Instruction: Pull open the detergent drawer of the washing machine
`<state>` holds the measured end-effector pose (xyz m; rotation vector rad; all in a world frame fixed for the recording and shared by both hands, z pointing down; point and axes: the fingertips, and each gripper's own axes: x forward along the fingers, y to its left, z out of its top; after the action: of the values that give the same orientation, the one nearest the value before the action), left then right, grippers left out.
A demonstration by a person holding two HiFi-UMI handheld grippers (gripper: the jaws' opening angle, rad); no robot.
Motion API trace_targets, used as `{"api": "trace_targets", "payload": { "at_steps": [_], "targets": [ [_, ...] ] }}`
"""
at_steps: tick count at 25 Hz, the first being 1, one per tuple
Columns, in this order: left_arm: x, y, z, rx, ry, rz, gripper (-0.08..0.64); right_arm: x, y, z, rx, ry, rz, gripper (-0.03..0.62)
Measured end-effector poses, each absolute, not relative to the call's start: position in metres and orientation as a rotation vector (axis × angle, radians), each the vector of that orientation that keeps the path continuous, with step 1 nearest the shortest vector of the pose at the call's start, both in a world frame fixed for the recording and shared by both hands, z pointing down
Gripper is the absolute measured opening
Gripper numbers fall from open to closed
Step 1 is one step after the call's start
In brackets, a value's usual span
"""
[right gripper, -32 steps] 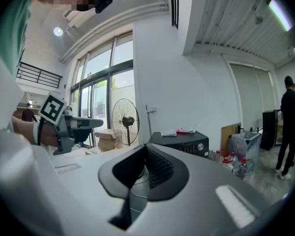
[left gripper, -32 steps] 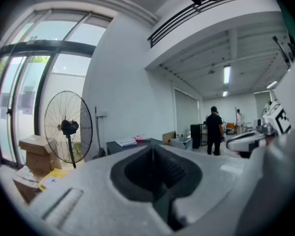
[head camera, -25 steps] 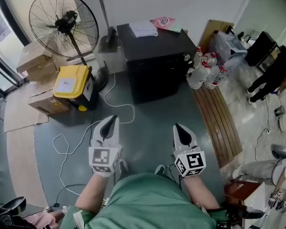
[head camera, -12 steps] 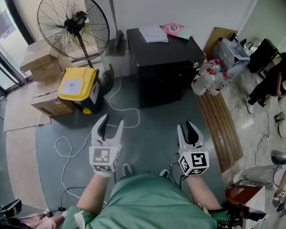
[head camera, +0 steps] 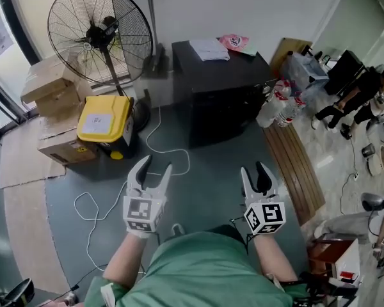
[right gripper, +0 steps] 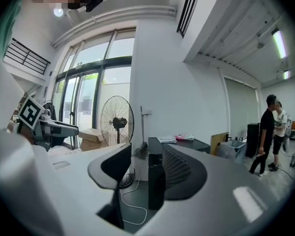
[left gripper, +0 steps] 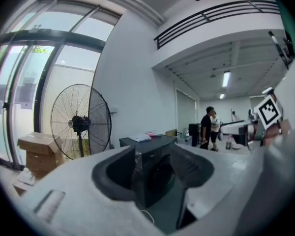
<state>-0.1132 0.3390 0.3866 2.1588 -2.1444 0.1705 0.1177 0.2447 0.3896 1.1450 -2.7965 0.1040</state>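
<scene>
**Head view:** we see left gripper and right gripper, both shut a second ago, jaws just been opening. Left now spread wide, right partly apart, nothing between either. Both carried forward toward washing machine, dark box upper centre, still well apart from us. Detergent drawer not made out from here. We judge approach barely begun. Grey-green floor; fan upper left, yellow case below it.

**Left gripper view:** machine front framed between spread jaws, far off.

**Right gripper view:** machine corner between jaws; people at right edge.
</scene>
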Motion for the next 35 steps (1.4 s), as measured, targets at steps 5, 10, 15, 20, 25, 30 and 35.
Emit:
{"api": "trace_targets", "payload": {
  "at_steps": [5,10,15,20,25,30,35],
  "targets": [
    [-0.141,0.337,0.402,2.146,-2.102,0.16,0.222,0.101,0.255,0.396,1.16,-2.755,0.114,0.181],
    [-0.15,0.32,0.414,2.146,-2.068,0.137,0.222,0.097,0.238,0.402,1.188,-2.733,0.13,0.181],
    [-0.156,0.298,0.423,2.114,-2.075,0.154,0.218,0.084,0.207,0.418,1.138,-2.771,0.186,0.181],
    [-0.169,0.27,0.413,2.078,-2.14,0.222,0.202,0.062,0.155,0.423,1.09,-2.834,0.277,0.18],
    [-0.184,0.221,0.404,2.031,-2.185,0.263,0.201,0.035,0.103,0.43,1.008,-2.883,0.363,0.179],
    [-0.175,0.167,0.404,2.042,-2.167,0.3,0.201,0.022,0.065,0.441,0.936,-2.893,0.427,0.179],
    [-0.164,0.126,0.413,2.055,-2.127,0.307,0.201,0.025,0.032,0.452,0.911,-2.865,0.442,0.179]
  ]
}}
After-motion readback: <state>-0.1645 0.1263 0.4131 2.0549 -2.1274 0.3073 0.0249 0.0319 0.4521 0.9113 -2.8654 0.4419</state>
